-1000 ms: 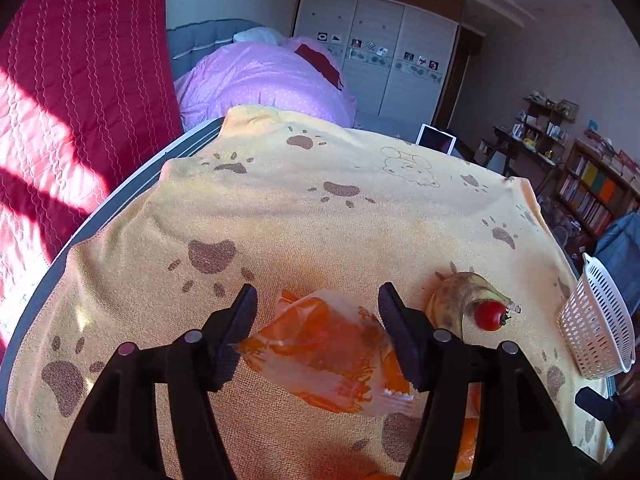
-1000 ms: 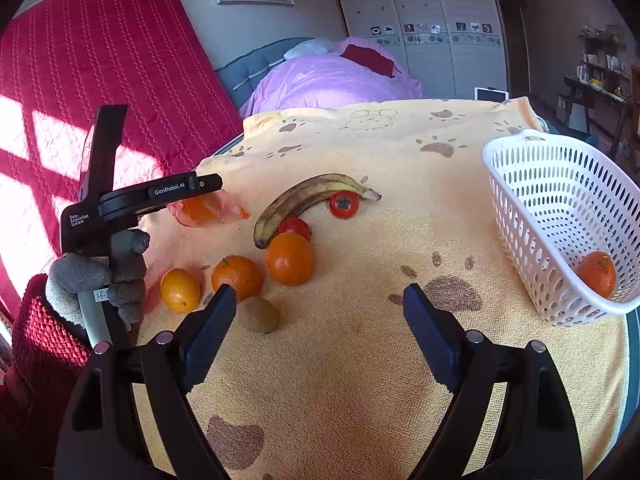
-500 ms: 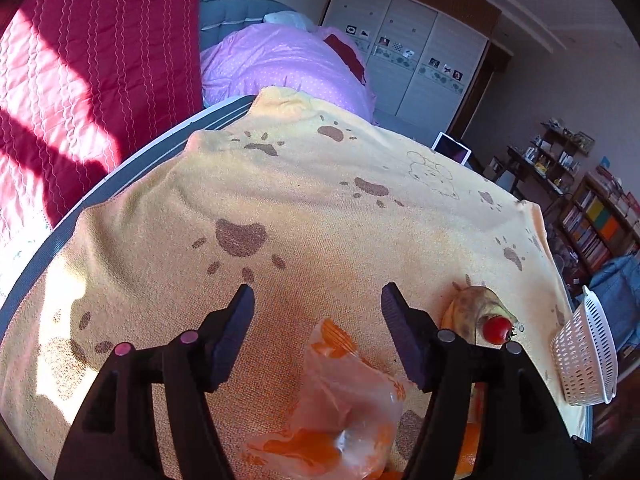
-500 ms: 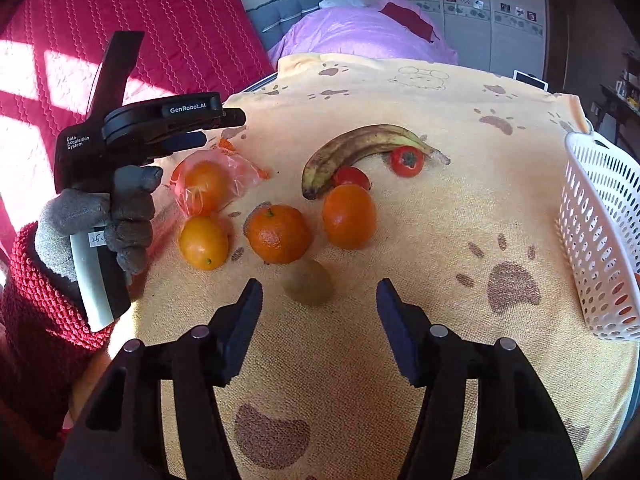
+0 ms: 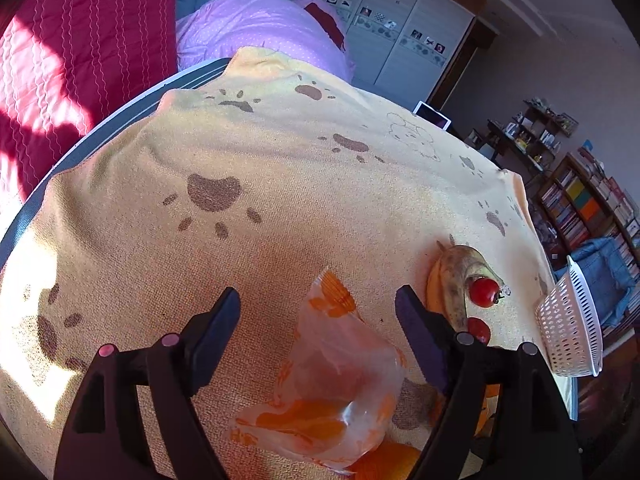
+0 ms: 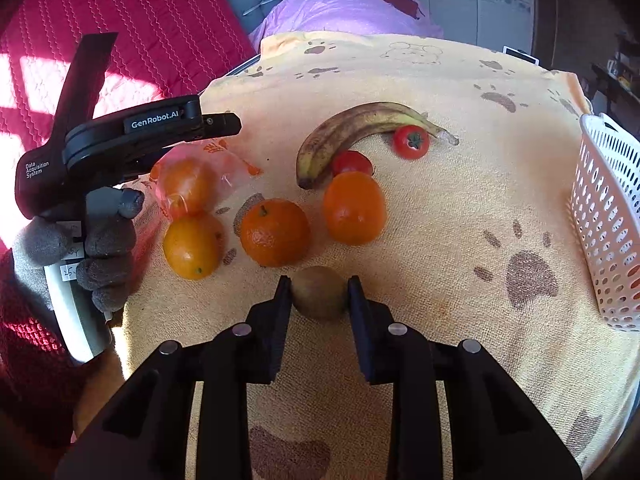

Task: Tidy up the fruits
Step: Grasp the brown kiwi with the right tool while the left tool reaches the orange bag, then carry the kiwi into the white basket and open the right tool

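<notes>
Right jaws have just closed on the kiwi; left jaws are spreading over the bagged orange.

At 9 o'clock the left gripper (image 5: pixel 318 312), in a grey-gloved hand (image 6: pixel 86 240), is opening wider than a second ago, pads clear of the crinkly clear plastic bag with orange print (image 5: pixel 340 380) lying between them. At 6 o'clock the right gripper (image 6: pixel 319 292), wide 1 second ago, now clamps the fuzzy brown oval kiwi (image 6: pixel 319 294) on the yellow paw-print towel (image 6: pixel 460 208). The white perforated plastic basket (image 6: pixel 608 232) waits at 3 o'clock, likely its destination.
</notes>
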`<action>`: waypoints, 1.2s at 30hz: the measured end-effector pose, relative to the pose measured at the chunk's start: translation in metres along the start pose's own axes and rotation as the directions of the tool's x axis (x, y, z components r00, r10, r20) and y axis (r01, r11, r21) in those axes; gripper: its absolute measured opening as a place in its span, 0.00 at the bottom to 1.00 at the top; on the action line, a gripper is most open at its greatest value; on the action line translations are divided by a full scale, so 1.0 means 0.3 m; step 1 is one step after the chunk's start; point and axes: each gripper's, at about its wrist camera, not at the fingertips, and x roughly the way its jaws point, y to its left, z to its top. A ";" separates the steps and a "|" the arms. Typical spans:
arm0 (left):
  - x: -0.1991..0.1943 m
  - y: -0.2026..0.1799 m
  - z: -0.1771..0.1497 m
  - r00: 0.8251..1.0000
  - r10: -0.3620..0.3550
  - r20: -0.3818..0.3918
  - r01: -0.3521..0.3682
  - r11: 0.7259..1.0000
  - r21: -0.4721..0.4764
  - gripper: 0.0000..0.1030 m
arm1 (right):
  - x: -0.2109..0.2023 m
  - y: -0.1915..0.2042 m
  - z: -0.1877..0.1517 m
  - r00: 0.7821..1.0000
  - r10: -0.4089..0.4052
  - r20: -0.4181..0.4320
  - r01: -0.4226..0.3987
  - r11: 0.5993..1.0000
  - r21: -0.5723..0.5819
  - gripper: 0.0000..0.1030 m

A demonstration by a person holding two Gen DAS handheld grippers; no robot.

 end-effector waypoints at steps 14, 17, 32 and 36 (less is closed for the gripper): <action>0.002 -0.011 -0.040 0.997 -0.039 -0.064 0.043 0.996 0.072 0.85 | -0.325 -0.267 0.092 0.947 -0.226 0.229 0.164 0.951 0.261 0.28; 0.003 -0.028 -0.048 0.998 -0.017 -0.067 0.024 0.994 0.107 0.85 | -0.354 -0.344 0.095 0.926 -0.302 0.228 0.216 0.916 0.338 0.28; 0.006 -0.046 -0.060 0.997 0.043 -0.059 -0.033 0.987 0.155 0.70 | -0.366 -0.567 0.047 0.882 -0.441 0.163 0.293 0.786 0.544 0.53; 0.003 -0.043 -0.057 0.997 0.053 -0.053 -0.044 0.987 0.152 0.61 | -0.385 -0.557 0.043 0.877 -0.443 0.185 0.279 0.785 0.553 0.56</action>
